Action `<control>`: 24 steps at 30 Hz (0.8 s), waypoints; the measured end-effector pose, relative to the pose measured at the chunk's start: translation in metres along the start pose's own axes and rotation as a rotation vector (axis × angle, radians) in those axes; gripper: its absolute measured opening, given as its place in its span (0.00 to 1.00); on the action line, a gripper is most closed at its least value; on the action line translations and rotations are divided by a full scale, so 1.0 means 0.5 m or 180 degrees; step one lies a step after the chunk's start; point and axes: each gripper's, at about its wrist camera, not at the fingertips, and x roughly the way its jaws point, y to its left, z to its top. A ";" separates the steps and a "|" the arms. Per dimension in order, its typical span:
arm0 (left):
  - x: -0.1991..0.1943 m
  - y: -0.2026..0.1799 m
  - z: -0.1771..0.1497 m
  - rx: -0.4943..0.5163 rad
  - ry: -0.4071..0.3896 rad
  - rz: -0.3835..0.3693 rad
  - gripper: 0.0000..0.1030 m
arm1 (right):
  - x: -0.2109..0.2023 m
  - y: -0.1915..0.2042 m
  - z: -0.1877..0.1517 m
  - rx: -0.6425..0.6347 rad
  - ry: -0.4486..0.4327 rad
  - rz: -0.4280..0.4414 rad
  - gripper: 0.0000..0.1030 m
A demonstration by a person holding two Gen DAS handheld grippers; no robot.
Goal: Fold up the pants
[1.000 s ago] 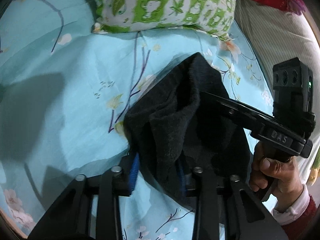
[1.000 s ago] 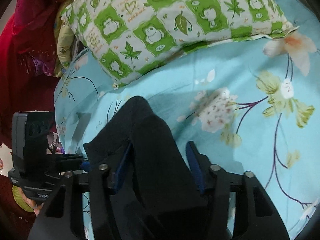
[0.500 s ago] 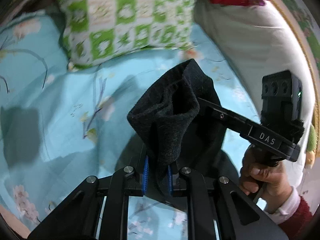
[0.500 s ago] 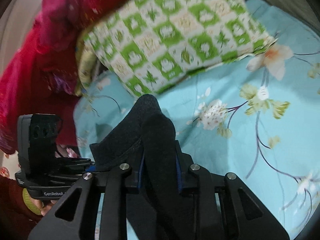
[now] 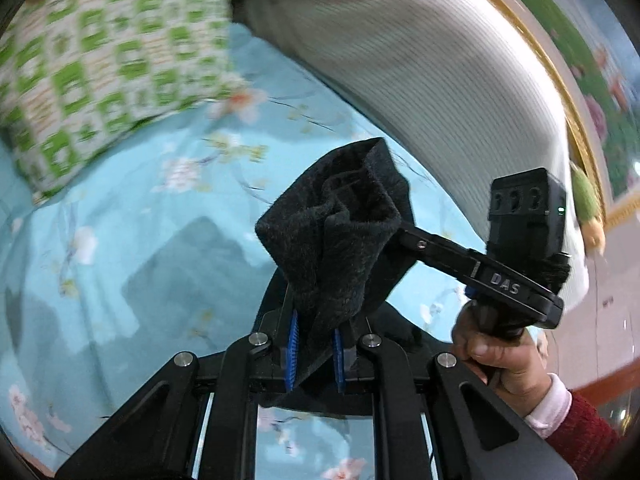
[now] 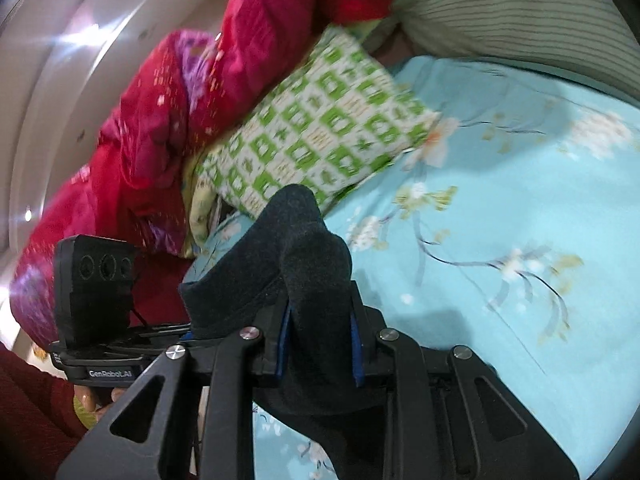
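The black fleece pants (image 5: 340,232) are bunched and held up above the light blue floral bed sheet (image 5: 120,240). My left gripper (image 5: 314,350) is shut on one edge of the pants, which stand up out of its blue pads. My right gripper (image 6: 318,344) is shut on another part of the pants (image 6: 304,256). The two grippers are close side by side. The right gripper's body (image 5: 500,280) shows in the left wrist view, and the left gripper's body (image 6: 96,320) shows in the right wrist view. The lower part of the pants hangs hidden below the jaws.
A green and white checked pillow (image 6: 320,136) lies at the head of the bed. A red and pink quilt (image 6: 160,120) is piled behind it. A grey striped pillow (image 5: 420,60) lies to the right, near a wall.
Both grippers closed on the pants and lifted them off the sheet. The views now tilt upward, showing more of the pillows, quilt and wall.
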 end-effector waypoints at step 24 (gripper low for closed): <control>0.100 -0.280 -0.113 0.1049 0.0562 -0.0376 0.12 | -0.283 -0.126 -0.195 0.0732 -0.0902 -0.0205 0.24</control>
